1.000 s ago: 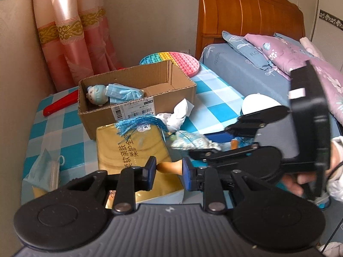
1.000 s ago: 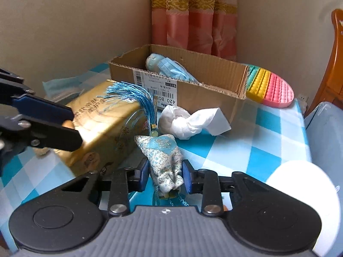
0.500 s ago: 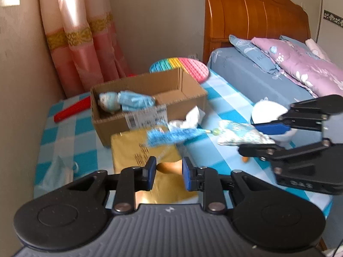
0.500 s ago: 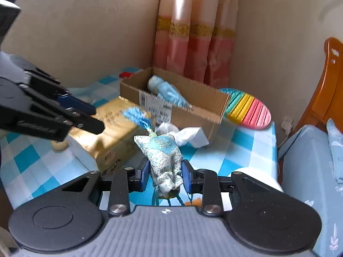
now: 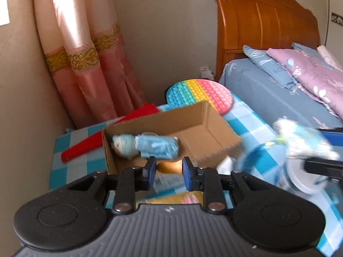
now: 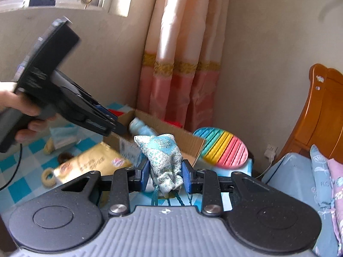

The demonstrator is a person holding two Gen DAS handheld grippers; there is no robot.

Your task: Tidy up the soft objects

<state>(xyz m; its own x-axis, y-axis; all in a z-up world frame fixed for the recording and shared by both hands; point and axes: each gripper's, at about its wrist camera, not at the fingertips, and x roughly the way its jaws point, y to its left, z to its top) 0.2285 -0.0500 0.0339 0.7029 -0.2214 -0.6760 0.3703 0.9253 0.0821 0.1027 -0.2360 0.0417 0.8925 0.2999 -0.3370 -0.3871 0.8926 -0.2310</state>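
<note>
- Your right gripper (image 6: 165, 172) was clamped on the brocade pouch (image 6: 164, 156), which stood upright between the blue pads with its cords hanging below.
- Your left gripper (image 5: 168, 168) pinched a tan wooden piece (image 5: 168, 167), jaws narrow.
- Just beyond both lay the cardboard box (image 5: 205, 128) with a blue doll (image 5: 145, 144) inside.
- The rainbow pop mat (image 6: 225, 150) lay behind the box on the checked cloth (image 5: 72, 167).
- The gold packet (image 6: 90, 162) lay beside the box.
</note>
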